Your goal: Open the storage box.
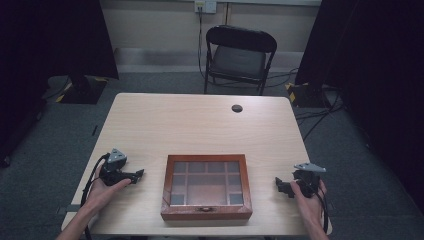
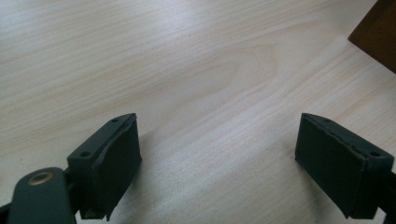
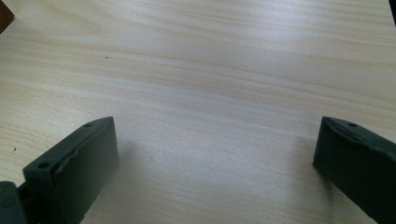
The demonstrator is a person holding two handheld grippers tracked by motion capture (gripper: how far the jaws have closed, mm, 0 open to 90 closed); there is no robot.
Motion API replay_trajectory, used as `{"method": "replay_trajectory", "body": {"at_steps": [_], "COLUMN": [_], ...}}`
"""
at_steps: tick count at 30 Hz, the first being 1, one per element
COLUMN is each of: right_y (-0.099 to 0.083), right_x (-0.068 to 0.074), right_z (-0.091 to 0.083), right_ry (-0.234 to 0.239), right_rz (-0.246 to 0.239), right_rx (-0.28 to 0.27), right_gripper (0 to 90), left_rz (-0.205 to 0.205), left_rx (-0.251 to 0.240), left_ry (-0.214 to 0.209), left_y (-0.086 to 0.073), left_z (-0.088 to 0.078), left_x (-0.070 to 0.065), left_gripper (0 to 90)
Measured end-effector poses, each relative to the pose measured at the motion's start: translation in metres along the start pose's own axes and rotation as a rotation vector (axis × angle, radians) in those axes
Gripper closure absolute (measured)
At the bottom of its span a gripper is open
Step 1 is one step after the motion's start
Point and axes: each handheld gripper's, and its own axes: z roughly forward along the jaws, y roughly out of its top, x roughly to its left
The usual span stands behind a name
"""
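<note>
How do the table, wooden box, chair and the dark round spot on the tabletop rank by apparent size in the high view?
Largest to smallest:
1. table
2. wooden box
3. chair, a little smaller than the box, though it stands farther from the camera, so its true rank is unsure
4. dark round spot

From my station I can read no text, label, brand or number anywhere: not on the wooden box [image 1: 206, 212], nor on the bench [image 1: 200, 125].

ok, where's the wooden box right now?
High view: the wooden box sits closed at the table's near edge, centred between the left gripper and the right gripper, touching neither.
</note>
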Motion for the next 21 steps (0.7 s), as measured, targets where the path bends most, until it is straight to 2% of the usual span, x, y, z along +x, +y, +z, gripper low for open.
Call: {"method": "replay_trajectory", "body": {"at_steps": [3,7,9,11,14,15,18,19,21], "right_y": [0.0,0.0,0.0,0.0,0.0,0.0,0.0,0.0,0.0], "right_x": [0.0,0.0,0.0,0.0,0.0,0.0,0.0,0.0,0.0], "right_z": [0.0,0.0,0.0,0.0,0.0,0.0,0.0,0.0,0.0], "right_ry": [0.0,0.0,-0.001,-0.002,-0.002,-0.002,-0.002,-0.002,-0.002], "right_rz": [0.0,0.0,0.001,0.002,0.002,0.002,0.002,0.002,0.002], "right_rx": [0.0,0.0,0.0,0.0,0.0,0.0,0.0,0.0,0.0], "right_gripper": [0.0,0.0,0.0,0.0,0.0,0.0,0.0,0.0,0.0], "left_rz": [-0.006,-0.002,0.004,-0.009,-0.037,-0.028,-0.047,-0.047,-0.04], "left_rx": [-0.002,0.027,0.045,0.032,-0.018,-0.026,-0.053,-0.053,-0.076], "left_ry": [-0.007,-0.007,-0.023,-0.045,-0.039,-0.04,-0.081,-0.081,-0.112], "left_y": [0.0,0.002,0.004,0.006,0.009,0.01,0.013,0.013,0.017], "left_z": [-0.001,-0.003,-0.005,-0.008,-0.015,-0.019,-0.024,-0.024,-0.03], "left_x": [0.0,-0.001,-0.002,0.0,0.0,0.0,-0.002,-0.002,-0.007], "left_gripper": [14.4,15.6,17.8,20.4,21.4,23.0,24.7,26.1,27.8]}}
